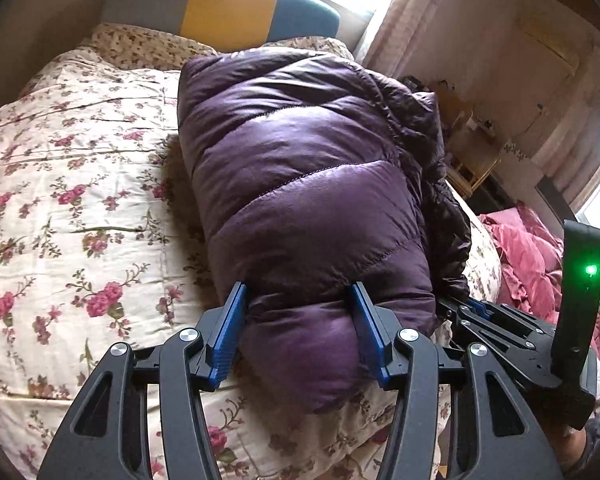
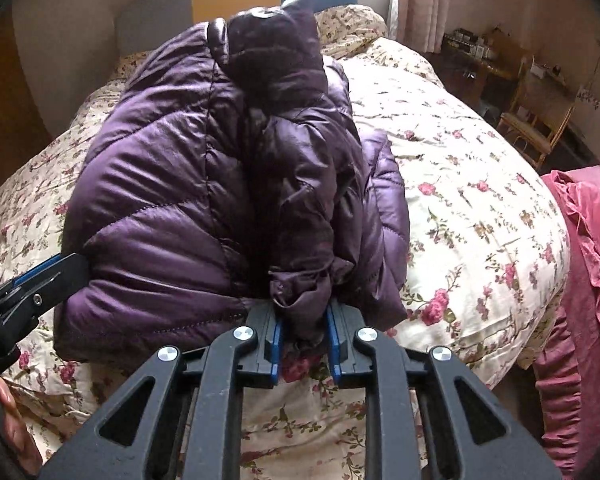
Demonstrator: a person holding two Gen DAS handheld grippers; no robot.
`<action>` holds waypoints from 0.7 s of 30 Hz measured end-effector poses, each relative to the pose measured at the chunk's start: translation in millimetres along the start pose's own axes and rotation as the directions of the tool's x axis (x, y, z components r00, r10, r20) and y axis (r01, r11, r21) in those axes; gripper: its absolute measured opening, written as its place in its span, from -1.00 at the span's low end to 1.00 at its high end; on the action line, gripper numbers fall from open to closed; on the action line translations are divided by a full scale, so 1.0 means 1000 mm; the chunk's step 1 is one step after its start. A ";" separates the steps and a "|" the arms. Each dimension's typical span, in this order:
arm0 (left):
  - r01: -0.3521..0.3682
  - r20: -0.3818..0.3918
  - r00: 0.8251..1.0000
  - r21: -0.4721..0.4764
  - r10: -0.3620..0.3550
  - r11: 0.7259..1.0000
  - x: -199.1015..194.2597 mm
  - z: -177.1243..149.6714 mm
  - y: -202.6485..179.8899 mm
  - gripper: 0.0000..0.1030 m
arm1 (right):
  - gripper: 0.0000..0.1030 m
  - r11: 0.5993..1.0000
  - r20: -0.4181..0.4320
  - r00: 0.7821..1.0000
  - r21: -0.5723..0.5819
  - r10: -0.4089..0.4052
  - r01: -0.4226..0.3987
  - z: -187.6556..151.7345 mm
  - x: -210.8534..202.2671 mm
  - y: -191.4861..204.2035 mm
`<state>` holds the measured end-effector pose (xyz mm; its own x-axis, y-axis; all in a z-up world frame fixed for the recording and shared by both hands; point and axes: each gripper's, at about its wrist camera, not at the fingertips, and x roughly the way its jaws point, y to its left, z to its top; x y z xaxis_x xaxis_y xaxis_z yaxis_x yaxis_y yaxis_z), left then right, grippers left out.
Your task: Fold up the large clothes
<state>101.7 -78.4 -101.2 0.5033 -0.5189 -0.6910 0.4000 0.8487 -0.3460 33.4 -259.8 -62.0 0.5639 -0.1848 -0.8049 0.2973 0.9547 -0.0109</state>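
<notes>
A purple quilted puffer jacket [image 1: 304, 168] lies folded into a thick bundle on the floral bed cover [image 1: 72, 184]. My left gripper [image 1: 298, 304] has its blue pads around the bundle's near end, jaws wide with the padded fabric pressed between them. In the right wrist view the same jacket [image 2: 172, 184] fills the middle. My right gripper [image 2: 302, 324] is shut on a bunched fold of the jacket's darker inner part [image 2: 300, 292] at its near edge. The left gripper also shows at that view's left edge [image 2: 40, 280], against the bundle's side.
A headboard [image 1: 228, 4] with grey, yellow and teal panels stands at the far end of the bed. A pink ruffled blanket [image 2: 588, 264] lies at the right of the bed. A wooden chair [image 2: 536, 124] and cluttered shelves stand by the right wall. Curtains hang at the window.
</notes>
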 end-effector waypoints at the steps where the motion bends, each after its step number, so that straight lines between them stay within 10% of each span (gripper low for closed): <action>1: 0.001 0.008 1.000 -0.004 -0.001 1.000 -0.003 0.000 0.000 0.01 | -0.61 1.000 0.009 1.000 -0.004 -0.007 0.007 0.000 -0.004 0.001; 14: -0.007 0.100 0.995 -0.032 0.010 0.999 -0.034 0.012 0.005 0.01 | 0.13 1.000 0.112 0.994 -0.029 -0.009 0.013 0.012 -0.050 0.010; 21: -0.020 0.131 0.991 -0.057 0.028 0.998 -0.040 0.026 0.013 0.01 | 0.19 0.999 0.175 0.985 -0.044 0.014 -0.007 0.035 -0.066 0.031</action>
<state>106.4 -49.2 -61.8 0.6099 -0.5042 -0.6114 0.3456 0.8635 -0.3673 32.1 -226.2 11.2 0.6939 -0.2091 -0.6890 0.2597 0.9652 -0.0314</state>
